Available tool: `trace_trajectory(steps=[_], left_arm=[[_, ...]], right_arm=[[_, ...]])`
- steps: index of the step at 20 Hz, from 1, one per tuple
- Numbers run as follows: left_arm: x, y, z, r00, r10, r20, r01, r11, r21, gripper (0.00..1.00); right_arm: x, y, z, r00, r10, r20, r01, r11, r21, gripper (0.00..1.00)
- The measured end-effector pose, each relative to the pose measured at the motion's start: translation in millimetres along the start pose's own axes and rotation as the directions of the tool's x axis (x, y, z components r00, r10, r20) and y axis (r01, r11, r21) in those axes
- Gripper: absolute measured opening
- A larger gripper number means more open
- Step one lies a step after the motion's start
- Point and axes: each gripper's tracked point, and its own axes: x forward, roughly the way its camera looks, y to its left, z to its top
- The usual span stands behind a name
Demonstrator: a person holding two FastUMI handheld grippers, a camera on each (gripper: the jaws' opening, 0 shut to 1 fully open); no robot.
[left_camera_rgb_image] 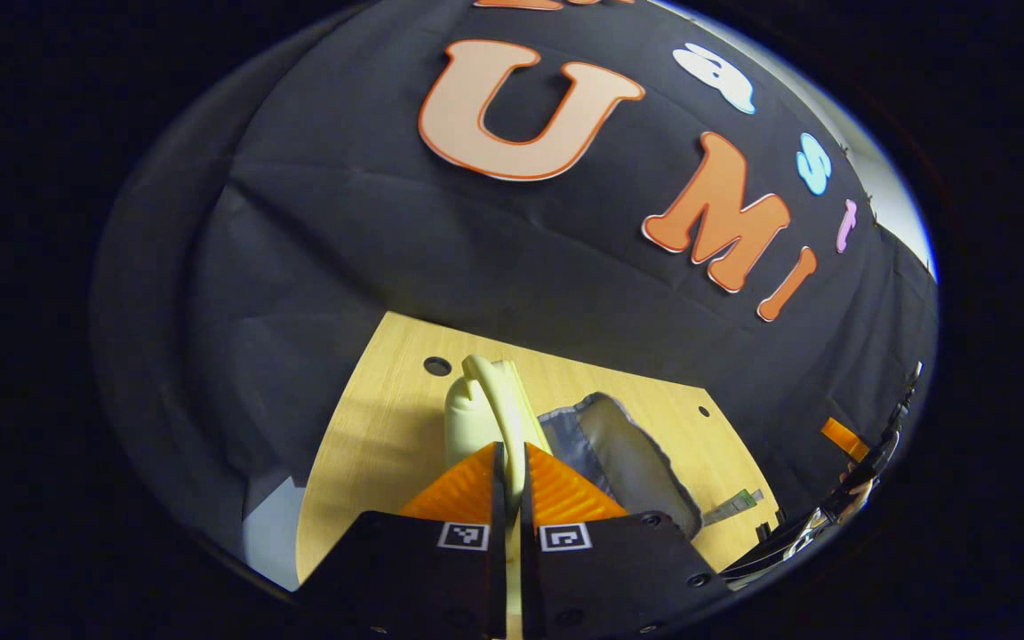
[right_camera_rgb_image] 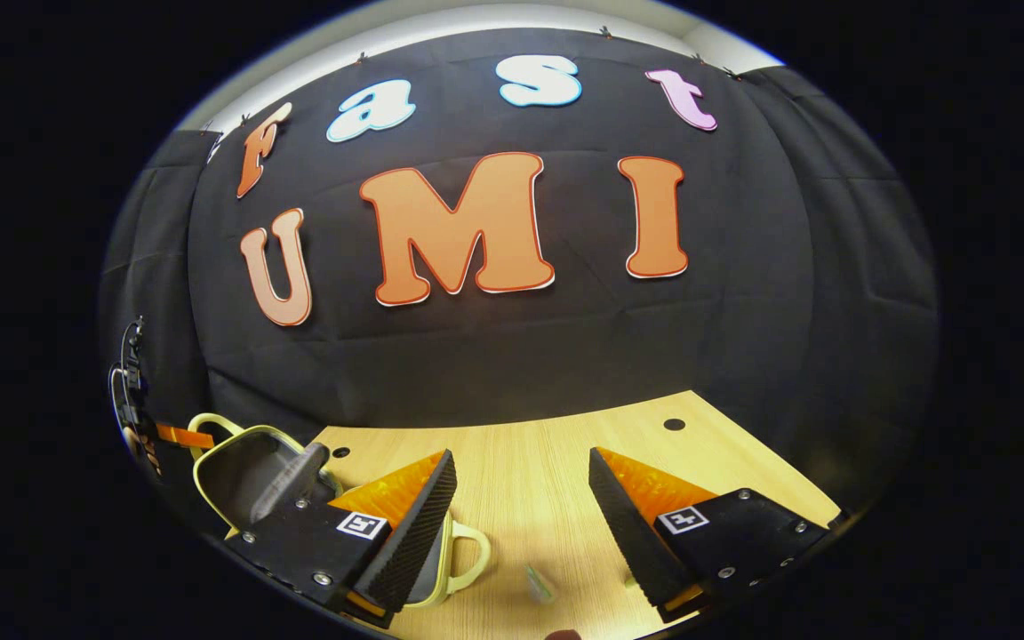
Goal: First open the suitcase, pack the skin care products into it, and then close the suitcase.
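Observation:
A small pale yellow suitcase [left_camera_rgb_image: 469,416] stands open on the wooden table [left_camera_rgb_image: 370,444], its grey lining [left_camera_rgb_image: 632,453] showing. My left gripper [left_camera_rgb_image: 512,462] is shut on the raised lid's pale rim, which runs up between the fingers. In the right gripper view the suitcase [right_camera_rgb_image: 250,467] sits at the lower left with its lid up, and a pale handle [right_camera_rgb_image: 469,553] pokes out below one finger. My right gripper [right_camera_rgb_image: 521,458] hangs open over the bare table, nothing between its fingers. A small skin care tube [right_camera_rgb_image: 540,582] lies on the table just below it; the tube [left_camera_rgb_image: 732,507] is also in the left gripper view.
The black cloth wall closes in behind and beside the table [right_camera_rgb_image: 530,444]. Round holes [right_camera_rgb_image: 674,424] sit near the table's far edge. The other gripper and a hand [left_camera_rgb_image: 863,484] show at the far right of the left gripper view.

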Motion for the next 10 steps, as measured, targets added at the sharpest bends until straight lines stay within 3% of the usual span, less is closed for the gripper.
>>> trace_trajectory(steps=[3, 10], left_arm=[[3, 39, -23, 0.993, 0.100, -0.068, -0.101, 0.995, -0.017, 0.03], [36, 114, -94, 0.952, 0.204, -0.228, -0.230, 0.969, -0.091, 0.03]], right_arm=[[-2, 4, 2, 1.000, -0.020, -0.003, 0.020, 1.000, 0.000, 0.95], [-7, 1, -2, 0.998, -0.060, -0.015, 0.060, 0.998, 0.001, 0.95]])
